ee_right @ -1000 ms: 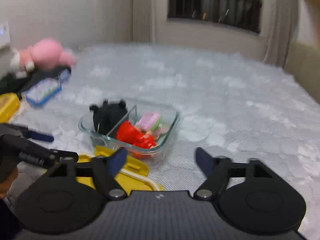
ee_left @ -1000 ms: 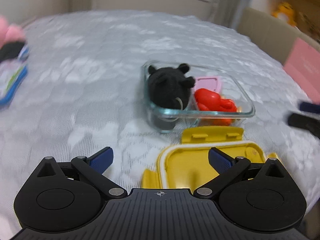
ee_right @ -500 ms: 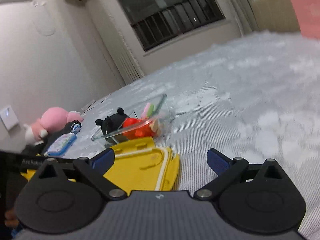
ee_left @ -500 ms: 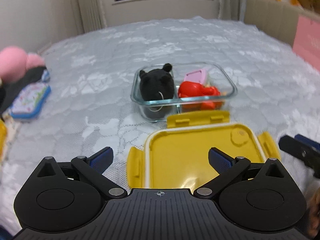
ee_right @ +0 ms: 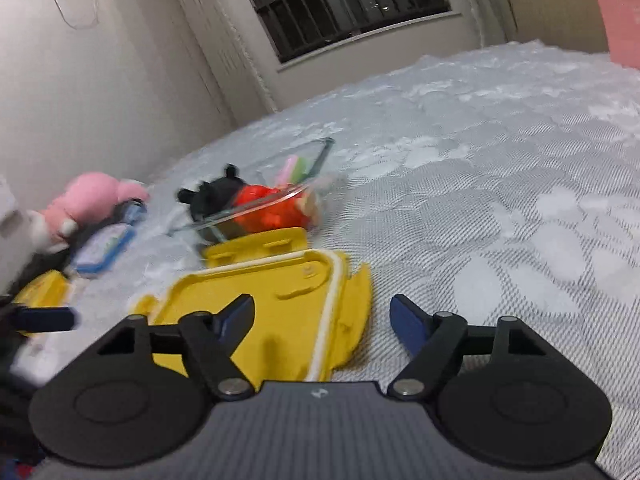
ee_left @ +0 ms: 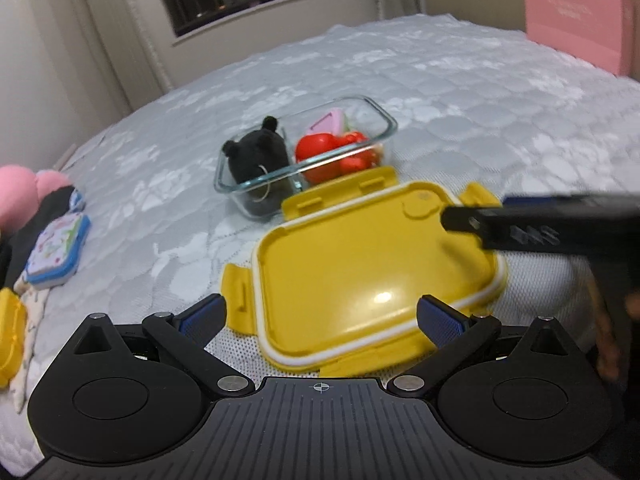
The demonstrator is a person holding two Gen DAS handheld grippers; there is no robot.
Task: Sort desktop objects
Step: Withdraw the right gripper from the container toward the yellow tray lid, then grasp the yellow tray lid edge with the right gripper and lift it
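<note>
A yellow lid (ee_left: pixel 360 276) with side clips lies flat on the lace tablecloth, just in front of a clear glass box (ee_left: pixel 384 120). The box holds a black plush (ee_left: pixel 258 156), a red toy (ee_left: pixel 332 146) and a pink piece (ee_left: pixel 332 120). My left gripper (ee_left: pixel 322 318) is open at the lid's near edge, not touching it. My right gripper (ee_right: pixel 322 318) is low over the lid's (ee_right: pixel 260 300) right side; its jaws are closing, the rim and a clip (ee_right: pixel 356 288) between them, pads not pressing. In the left wrist view its black finger (ee_left: pixel 464 218) reaches over the lid's right corner.
At the left lie a pink plush (ee_left: pixel 20 196), a blue-edged pad (ee_left: pixel 56 252) and another yellow item (ee_left: pixel 10 336). A pink bag (ee_left: pixel 576 28) stands at the far right. Open tablecloth (ee_right: pixel 500 200) spreads to the right of the box.
Both views have rolled and come closer to the yellow lid. The right gripper came in from the right over the lid's edge, sank, and its jaws narrowed.
</note>
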